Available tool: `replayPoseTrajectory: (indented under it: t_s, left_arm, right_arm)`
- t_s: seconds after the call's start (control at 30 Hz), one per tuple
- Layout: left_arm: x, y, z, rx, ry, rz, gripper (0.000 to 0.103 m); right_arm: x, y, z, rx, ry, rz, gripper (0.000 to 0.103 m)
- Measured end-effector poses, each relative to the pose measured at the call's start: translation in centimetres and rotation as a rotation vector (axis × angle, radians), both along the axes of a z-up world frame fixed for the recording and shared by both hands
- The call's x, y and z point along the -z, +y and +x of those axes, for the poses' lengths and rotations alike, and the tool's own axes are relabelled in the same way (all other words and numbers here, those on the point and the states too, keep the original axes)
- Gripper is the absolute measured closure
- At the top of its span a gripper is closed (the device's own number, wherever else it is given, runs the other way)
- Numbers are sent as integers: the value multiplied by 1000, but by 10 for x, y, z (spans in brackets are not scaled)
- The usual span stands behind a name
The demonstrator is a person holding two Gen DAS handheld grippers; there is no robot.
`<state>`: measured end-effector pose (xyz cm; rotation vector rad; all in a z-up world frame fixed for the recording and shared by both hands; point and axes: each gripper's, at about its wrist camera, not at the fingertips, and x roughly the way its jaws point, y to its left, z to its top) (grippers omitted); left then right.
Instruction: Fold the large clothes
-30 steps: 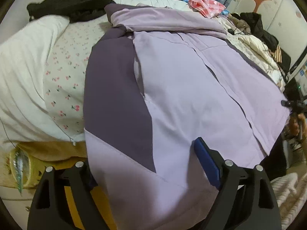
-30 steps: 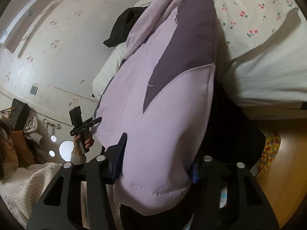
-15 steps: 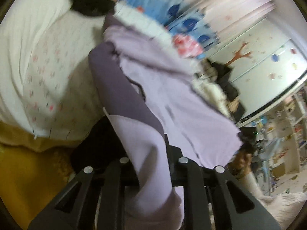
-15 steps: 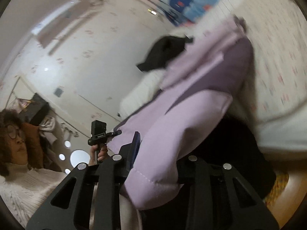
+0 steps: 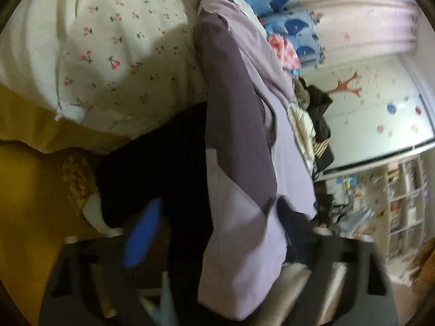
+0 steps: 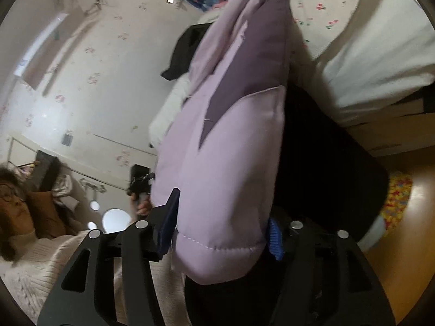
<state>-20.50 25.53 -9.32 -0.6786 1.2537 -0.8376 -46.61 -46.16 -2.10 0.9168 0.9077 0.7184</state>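
Bed (image 5: 127,62): covered by a cream quilt with a cherry print; the quilt edge overhangs the yellow base at lower left of the left view.

Jacket (image 5: 239,141): lilac with dark purple panels. It lies across the bed and hangs off the near edge, its lower part draped down in front of both cameras. In the right view the same jacket (image 6: 225,168) shows a stitched, padded hem at the bottom.

Black cloth (image 5: 152,168): hangs beside the jacket, below the quilt edge.

Clothes pile (image 5: 312,125): beyond the jacket, mixed cream and black items.

Left gripper (image 5: 217,233): jaws spread wide, having just opened. The jacket hangs between them; the blue pad (image 5: 141,236) at left stands clear of the fabric. The right finger is blurred and partly hidden.

Right gripper (image 6: 220,231): jaws have just been widening. The hem sits between the blue pads, both of which lie against the padded fabric; whether they press cannot be told.

Person (image 6: 30,231): at left of the right view, in a cream knit sleeve.
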Motion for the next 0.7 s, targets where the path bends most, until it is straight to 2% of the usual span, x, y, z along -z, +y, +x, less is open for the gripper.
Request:
replayPoseTrajectory:
  t_s: [0.03, 0.1, 0.13, 0.17, 0.2, 0.23, 0.27, 0.3, 0.4, 0.47, 0.53, 0.57, 0.6, 0.63, 0.67, 0.7]
  left_arm:
    - [6, -12, 4, 27, 26, -4, 13]
    - [9, -37, 4, 81, 21, 7, 15]
    - [7, -49, 3, 94, -6, 14, 23]
    - [5, -50, 1, 103, -17, 17, 54]
    - [-3, -59, -2, 108, -29, 24, 68]
    - [-15, -61, -4, 88, -60, 33, 72]
    - [-28, -61, -7, 76, -98, 25, 82]
    - [-48, -61, -11, 66, -141, 13, 84]
    - [-92, -57, -21, 64, -259, -2, 85]
    - [-96, -53, -21, 82, -272, -4, 85]
    - [-72, -51, -15, 123, -193, 12, 85]
    - [-53, -52, -12, 153, -137, 38, 82]
    - [-35, -54, -12, 169, -93, 67, 76]
    - [-16, -52, -12, 169, -40, 88, 69]
    - [-8, -52, -10, 160, -14, 90, 59]
    - [-1, -49, -12, 147, 6, 78, 53]
  right_arm:
    - [-2, 3, 2, -10, -9, -4, 48]
    - [-8, 11, 6, -29, -45, -1, 49]
    - [-11, 15, 9, -32, -63, -7, 54]
    - [-16, 16, 10, -30, -84, -15, 65]
    - [-25, 17, 8, -15, -122, -20, 68]
    - [-32, 15, 9, -3, -145, -17, 70]
    - [-40, 14, 8, 10, -175, -14, 73]
    - [-51, 14, 7, 19, -208, -9, 74]
    - [-72, 13, 6, 13, -265, -4, 74]
    - [-72, 14, 6, 7, -247, -56, 71]
    - [-52, 21, 8, -29, -145, -116, 61]
    - [-32, 24, 8, -43, -65, -147, 46]
    - [-19, 26, 7, -42, -14, -153, 39]
    - [-6, 26, 6, -38, 22, -130, 39]
    - [3, 26, 3, -25, 18, -85, 39]
    - [5, 25, 1, -17, -1, -59, 38]
